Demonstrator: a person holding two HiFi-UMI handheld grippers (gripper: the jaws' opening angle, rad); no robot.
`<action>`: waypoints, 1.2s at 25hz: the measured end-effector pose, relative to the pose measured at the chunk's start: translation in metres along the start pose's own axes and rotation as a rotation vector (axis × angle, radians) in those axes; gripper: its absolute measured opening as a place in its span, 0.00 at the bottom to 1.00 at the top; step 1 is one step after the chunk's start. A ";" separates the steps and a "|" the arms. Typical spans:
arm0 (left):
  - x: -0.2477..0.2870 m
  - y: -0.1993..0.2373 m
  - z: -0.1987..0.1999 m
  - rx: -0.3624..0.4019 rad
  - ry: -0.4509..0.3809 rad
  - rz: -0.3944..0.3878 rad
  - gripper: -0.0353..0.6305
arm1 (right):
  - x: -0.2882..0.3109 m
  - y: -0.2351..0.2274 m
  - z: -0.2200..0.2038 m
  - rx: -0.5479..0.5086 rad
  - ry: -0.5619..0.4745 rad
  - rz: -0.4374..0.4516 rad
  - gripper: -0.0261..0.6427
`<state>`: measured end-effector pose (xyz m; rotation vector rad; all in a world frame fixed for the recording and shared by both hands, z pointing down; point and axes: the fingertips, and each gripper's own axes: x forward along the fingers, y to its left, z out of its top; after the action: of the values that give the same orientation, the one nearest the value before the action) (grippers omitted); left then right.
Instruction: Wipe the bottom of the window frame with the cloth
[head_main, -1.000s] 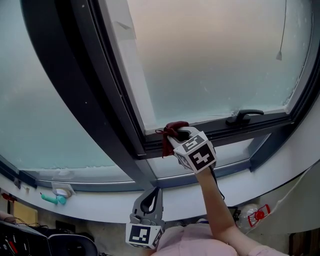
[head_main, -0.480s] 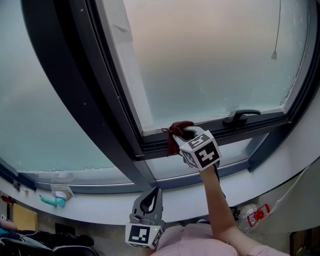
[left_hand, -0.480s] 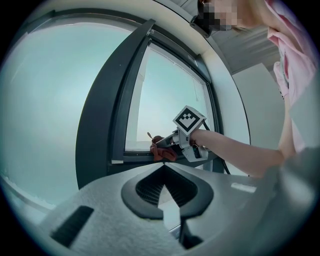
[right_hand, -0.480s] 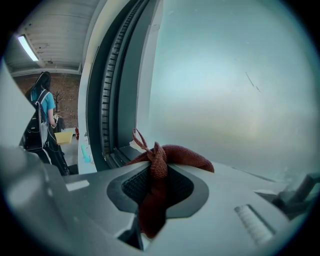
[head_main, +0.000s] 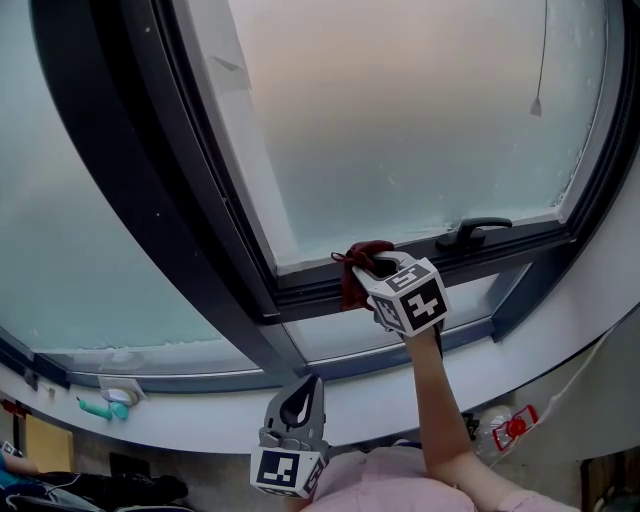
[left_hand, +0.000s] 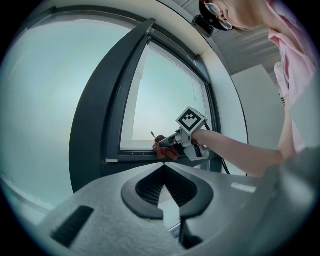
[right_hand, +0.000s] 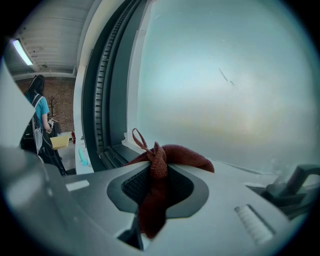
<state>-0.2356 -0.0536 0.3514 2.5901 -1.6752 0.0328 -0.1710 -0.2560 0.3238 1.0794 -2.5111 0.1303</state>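
Right gripper: the right gripper (head_main: 376, 268) is pinching the dark red knitted cloth (head_main: 352, 284) between its jaws. The right gripper view shows a fold of it trapped in the gap and a knotted bunch (right_hand: 170, 152) sticking out ahead.
Cloth position: it lies against the dark grey bottom rail of the window frame (head_main: 305, 293), just below the frosted glass pane (head_main: 420, 120), with a tail hanging over the rail's front edge.
Why held so: with the bunch leading and the arm stretched up, the fabric rather than the hard jaws seems to meet the rail, which suits a sideways wipe.
Left gripper: the left gripper (head_main: 303, 388) hangs low by the person's torso, its jaws pressed together on nothing (left_hand: 167, 195). It points up at the window, well apart from the work, and looks like it is resting.
Progress: the wipe looks under way. I cannot tell how much of the rail is done.
In the way: the black lever window handle (head_main: 475, 232) sits on the same rail, near the cloth on its right. A stroke that way would probably have to lift over or work around it.
Left limit: the wide dark slanted mullion (head_main: 150, 180) meets the rail on the left, forming a corner.
Around: a thin pull cord (head_main: 537, 104) hangs before the glass. A small teal object (head_main: 95, 405) lies on the pale sill far below.
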 end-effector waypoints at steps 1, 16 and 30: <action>0.000 0.000 0.000 -0.001 0.000 -0.001 0.05 | -0.001 -0.002 0.000 0.003 0.000 -0.002 0.15; 0.010 -0.004 0.000 -0.010 -0.006 -0.007 0.05 | -0.011 -0.023 -0.007 0.034 -0.005 -0.023 0.15; 0.008 -0.008 -0.002 -0.009 0.005 -0.028 0.05 | -0.028 -0.050 -0.015 0.079 -0.025 -0.087 0.15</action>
<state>-0.2249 -0.0574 0.3531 2.6049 -1.6330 0.0299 -0.1131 -0.2687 0.3233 1.2270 -2.4949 0.1944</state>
